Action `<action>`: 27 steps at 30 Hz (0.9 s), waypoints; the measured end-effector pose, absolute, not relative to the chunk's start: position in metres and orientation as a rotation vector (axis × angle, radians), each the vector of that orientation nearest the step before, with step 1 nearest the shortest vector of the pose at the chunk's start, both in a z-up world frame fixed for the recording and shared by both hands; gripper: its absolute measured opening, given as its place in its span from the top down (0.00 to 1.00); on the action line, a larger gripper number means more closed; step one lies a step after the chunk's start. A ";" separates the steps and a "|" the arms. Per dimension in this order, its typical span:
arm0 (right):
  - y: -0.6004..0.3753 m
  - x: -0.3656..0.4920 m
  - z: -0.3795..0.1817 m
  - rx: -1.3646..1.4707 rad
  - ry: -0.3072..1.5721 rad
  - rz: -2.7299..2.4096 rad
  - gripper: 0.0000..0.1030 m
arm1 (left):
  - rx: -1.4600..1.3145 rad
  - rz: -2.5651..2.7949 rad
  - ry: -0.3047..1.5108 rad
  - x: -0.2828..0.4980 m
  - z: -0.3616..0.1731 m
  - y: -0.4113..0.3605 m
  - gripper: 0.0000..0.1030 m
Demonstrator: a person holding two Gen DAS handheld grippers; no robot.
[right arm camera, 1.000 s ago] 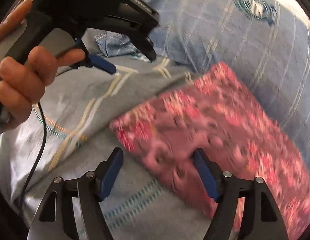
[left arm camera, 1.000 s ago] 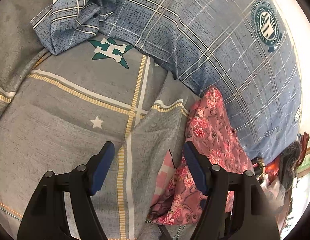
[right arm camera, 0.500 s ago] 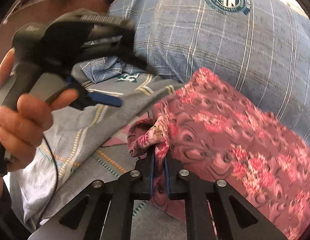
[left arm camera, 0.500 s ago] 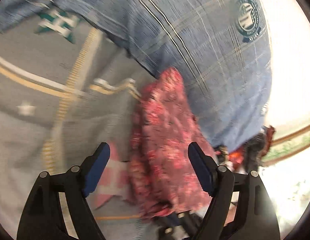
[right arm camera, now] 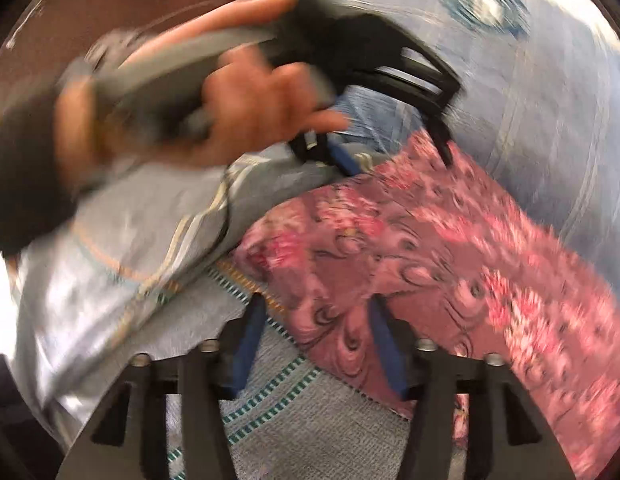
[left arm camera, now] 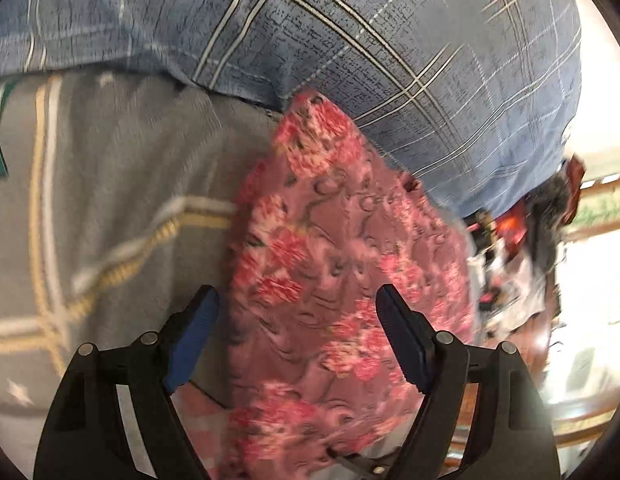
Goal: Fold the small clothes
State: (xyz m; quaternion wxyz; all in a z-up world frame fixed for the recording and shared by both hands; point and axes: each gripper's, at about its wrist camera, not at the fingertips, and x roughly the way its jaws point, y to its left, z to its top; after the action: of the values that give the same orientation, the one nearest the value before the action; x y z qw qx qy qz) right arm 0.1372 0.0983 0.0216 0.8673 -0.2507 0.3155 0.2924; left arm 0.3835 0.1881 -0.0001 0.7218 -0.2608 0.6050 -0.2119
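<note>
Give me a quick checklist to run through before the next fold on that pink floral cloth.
1. Left gripper open: ok, jaws stand wide over the pink floral cloth, pads not pressing.
2. Right gripper released: ok, its jaws have just been opening; cloth edge lies between them, unpinched.
3. Cloth lying flat: cannot tell, both views blurred.
4. Cloth clear of the blue plaid pillow: not ok, its far corner meets the pillow.
5. Grey striped bedsheet smooth beneath: not ok, wrinkled.

Black tongs w/ blue pads, silver screws; dark sleeve.
</note>
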 end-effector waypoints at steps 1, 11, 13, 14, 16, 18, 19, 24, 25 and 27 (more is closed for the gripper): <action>0.108 0.134 0.018 -0.598 0.632 0.596 0.38 | -0.565 -0.469 1.347 0.385 -0.001 0.188 0.22; 0.125 0.170 0.019 -0.740 0.485 0.521 0.91 | -0.509 -0.500 1.366 0.404 -0.003 0.172 0.22; 0.113 0.164 0.033 -0.692 0.437 0.517 0.91 | -0.498 -0.522 1.367 0.406 -0.007 0.163 0.22; 0.108 0.162 0.038 -0.679 0.421 0.520 0.91 | -0.480 -0.527 1.375 0.407 -0.008 0.156 0.22; 0.099 0.157 0.045 -0.658 0.395 0.520 0.91 | -0.450 -0.525 1.365 0.407 -0.007 0.149 0.22; 0.092 0.154 0.048 -0.639 0.382 0.527 0.91 | -0.443 -0.526 1.337 0.405 0.000 0.140 0.29; 0.088 0.153 0.049 -0.630 0.381 0.529 0.91 | -0.439 -0.526 1.331 0.404 0.003 0.137 0.51; 0.073 0.146 0.055 -0.567 0.394 0.533 0.91 | -0.369 -0.463 1.316 0.398 0.026 0.123 0.88; 0.069 0.143 0.059 -0.545 0.395 0.533 0.91 | -0.367 -0.457 1.301 0.395 0.033 0.120 0.89; 0.056 0.142 0.067 -0.499 0.394 0.533 0.91 | -0.376 -0.454 1.277 0.390 0.048 0.117 0.89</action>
State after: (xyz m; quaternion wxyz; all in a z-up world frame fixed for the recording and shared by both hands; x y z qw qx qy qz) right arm 0.1425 0.0564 0.0675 0.9153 -0.2422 0.1914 0.2588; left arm 0.3903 0.1166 0.0480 0.7629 -0.1728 0.5870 -0.2088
